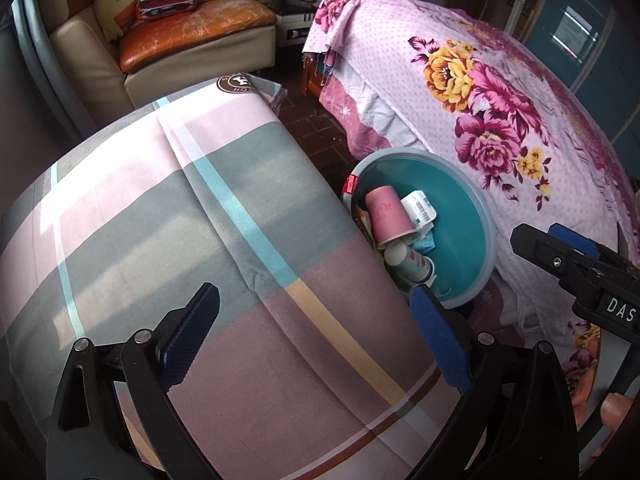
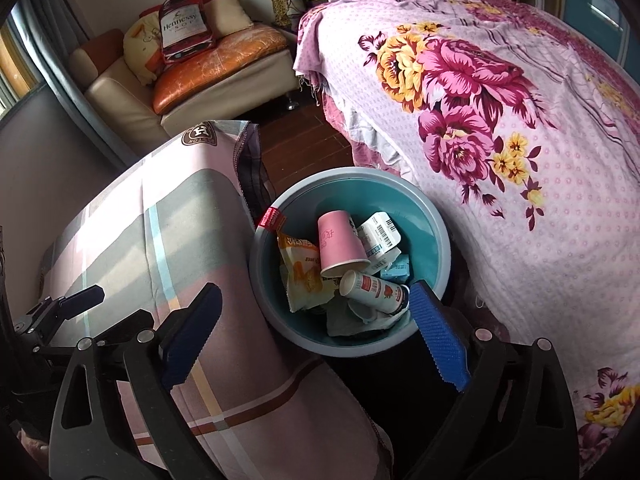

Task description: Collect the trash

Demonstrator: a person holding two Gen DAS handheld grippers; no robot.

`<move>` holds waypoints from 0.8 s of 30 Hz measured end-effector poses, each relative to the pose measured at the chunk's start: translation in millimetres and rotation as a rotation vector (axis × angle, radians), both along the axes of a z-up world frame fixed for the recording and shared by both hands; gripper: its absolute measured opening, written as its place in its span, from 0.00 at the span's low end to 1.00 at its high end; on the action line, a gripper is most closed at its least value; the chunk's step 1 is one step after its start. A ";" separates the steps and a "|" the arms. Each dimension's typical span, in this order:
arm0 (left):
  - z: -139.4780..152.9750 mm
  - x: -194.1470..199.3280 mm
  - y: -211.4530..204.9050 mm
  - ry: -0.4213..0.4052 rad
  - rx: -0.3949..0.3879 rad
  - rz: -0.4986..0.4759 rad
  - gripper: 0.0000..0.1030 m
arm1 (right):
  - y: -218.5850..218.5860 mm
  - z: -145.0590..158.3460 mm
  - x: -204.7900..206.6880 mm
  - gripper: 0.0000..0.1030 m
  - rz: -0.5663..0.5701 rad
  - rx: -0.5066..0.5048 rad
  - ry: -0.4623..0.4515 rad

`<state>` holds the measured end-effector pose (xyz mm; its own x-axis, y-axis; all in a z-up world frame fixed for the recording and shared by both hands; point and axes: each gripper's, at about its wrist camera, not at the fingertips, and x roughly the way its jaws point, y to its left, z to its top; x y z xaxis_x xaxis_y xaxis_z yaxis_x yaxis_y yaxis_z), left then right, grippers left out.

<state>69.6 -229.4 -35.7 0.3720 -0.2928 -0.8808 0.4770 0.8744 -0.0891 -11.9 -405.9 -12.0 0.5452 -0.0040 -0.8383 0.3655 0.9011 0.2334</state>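
Observation:
A teal round bin (image 2: pixel 430 240) stands on the floor between two covered surfaces. It holds a pink paper cup (image 2: pixel 340 242), a yellow snack wrapper (image 2: pixel 302 270), a small white bottle (image 2: pixel 374 290), white labelled packets (image 2: pixel 380 234) and a light blue carton (image 2: pixel 396 268). My right gripper (image 2: pixel 316 330) is open and empty just above the bin's near rim. My left gripper (image 1: pixel 316 332) is open and empty over the checked cloth (image 1: pixel 160 220), left of the bin (image 1: pixel 464 208). The pink cup (image 1: pixel 386 216) also shows in the left wrist view.
A floral pink bedspread (image 2: pixel 520 160) covers the bed to the right of the bin. A checked cloth (image 2: pixel 132 232) covers the surface to its left. A sofa (image 2: pixel 192 80) with cushions and a Hennessy bag (image 2: pixel 184 28) stands at the back, across brown floor.

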 end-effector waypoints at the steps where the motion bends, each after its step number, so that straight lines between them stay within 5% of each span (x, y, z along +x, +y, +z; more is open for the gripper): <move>1: 3.1 -3.2 3.6 -0.010 0.004 0.007 0.94 | 4.1 3.3 -3.7 0.90 0.005 -0.005 -0.002; 24: 17.4 -40.0 67.8 -0.017 -0.019 0.130 0.96 | 65.7 27.8 -39.2 0.93 0.135 -0.121 0.007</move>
<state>29.6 -161.6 -18.3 0.4227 -0.2575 -0.8689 0.3618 0.9270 -0.0988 -51.1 -340.1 15.7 0.5421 -0.0326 -0.8397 0.2404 0.9635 0.1178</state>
